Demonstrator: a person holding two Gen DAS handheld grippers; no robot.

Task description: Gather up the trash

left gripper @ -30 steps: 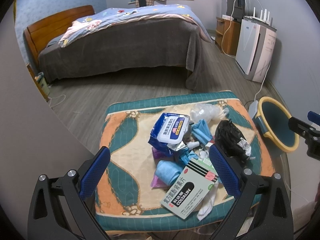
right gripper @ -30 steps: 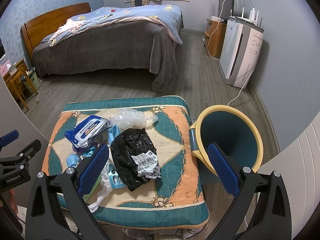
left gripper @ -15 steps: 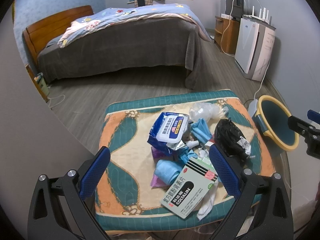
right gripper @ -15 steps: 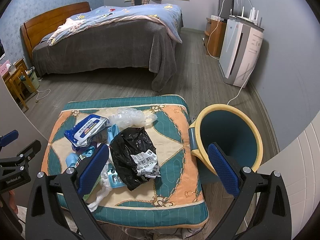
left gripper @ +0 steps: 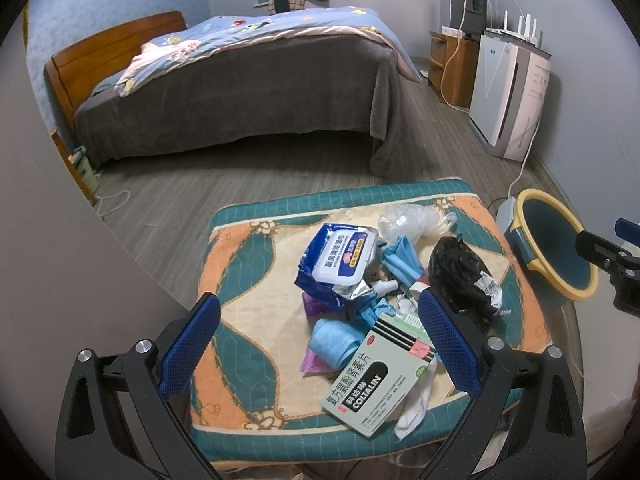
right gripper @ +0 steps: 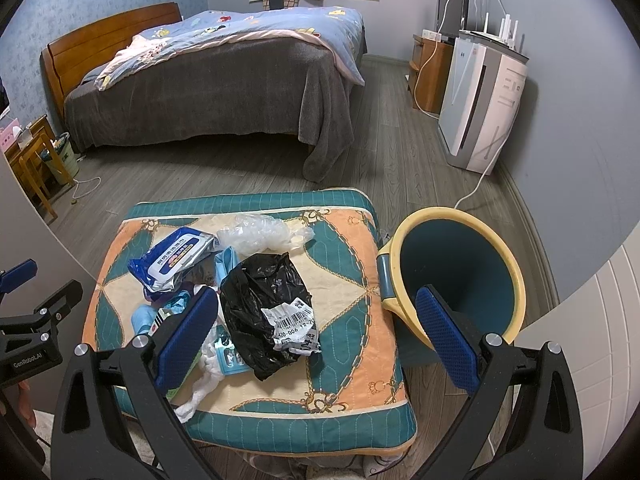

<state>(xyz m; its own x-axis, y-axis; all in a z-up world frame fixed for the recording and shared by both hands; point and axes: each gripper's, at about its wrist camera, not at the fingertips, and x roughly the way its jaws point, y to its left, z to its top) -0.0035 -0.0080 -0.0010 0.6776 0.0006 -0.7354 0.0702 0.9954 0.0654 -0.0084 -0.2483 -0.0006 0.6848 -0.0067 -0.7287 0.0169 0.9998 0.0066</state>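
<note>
A bed (left gripper: 240,80) with grey blanket stands beyond; a white air purifier (left gripper: 508,92) lines the wall.

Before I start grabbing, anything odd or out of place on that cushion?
Only the litter itself: wipes pack torn open, medicine box overhanging the cushion's near edge. Bin alongside looks empty.

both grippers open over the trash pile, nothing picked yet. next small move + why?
Probably lower the right gripper onto the black plastic bag and close on it. Both grippers are open and empty; the bag lies on top of the pile on the cushion, on the side nearest the yellow-rimmed bin, so it looks like the shortest carry. The left gripper hovers over the medicine box.
</note>
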